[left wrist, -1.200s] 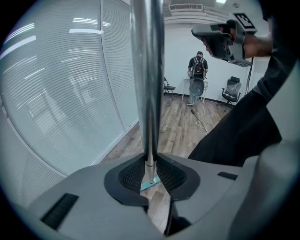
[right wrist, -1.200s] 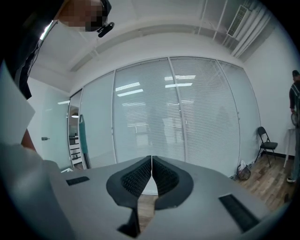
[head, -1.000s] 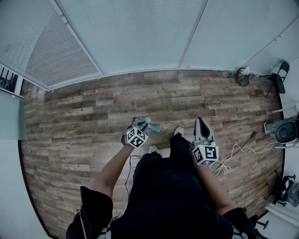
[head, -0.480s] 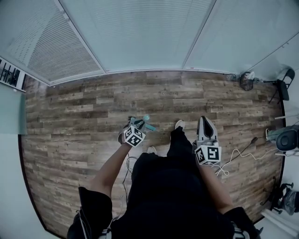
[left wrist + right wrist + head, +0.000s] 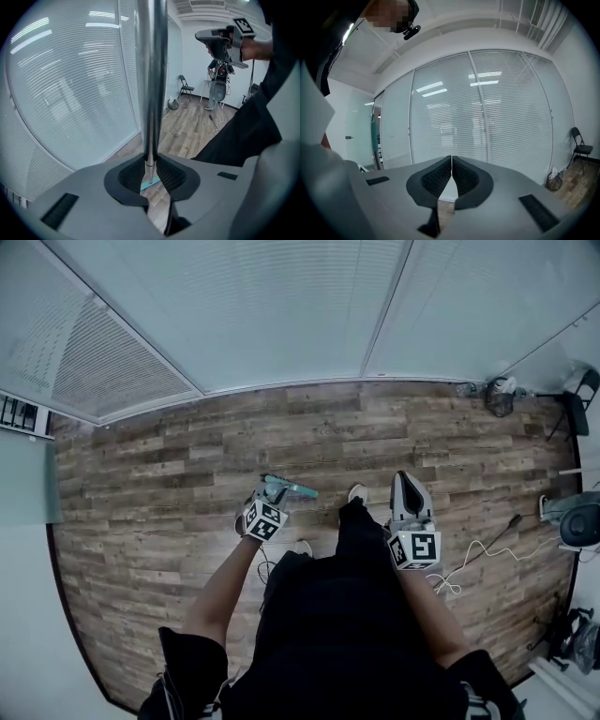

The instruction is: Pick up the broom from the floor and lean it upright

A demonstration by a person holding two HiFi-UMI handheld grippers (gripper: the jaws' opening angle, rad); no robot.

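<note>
Right tongs [image 5: 451, 158] closed, empty, facing blinds [image 5: 511, 108]

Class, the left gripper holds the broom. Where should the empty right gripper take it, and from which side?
On the bare metal pole above the left gripper, probably from the person's right, jaws opened across it: the pole is slim and round and rises free above those jaws, teal head low by the floor.

One broom [image 5: 151, 70], two tools [image 5: 151, 174] [image 5: 451, 171], one folding chair [image 5: 185, 87], one white cable [image 5: 478, 554]
</note>
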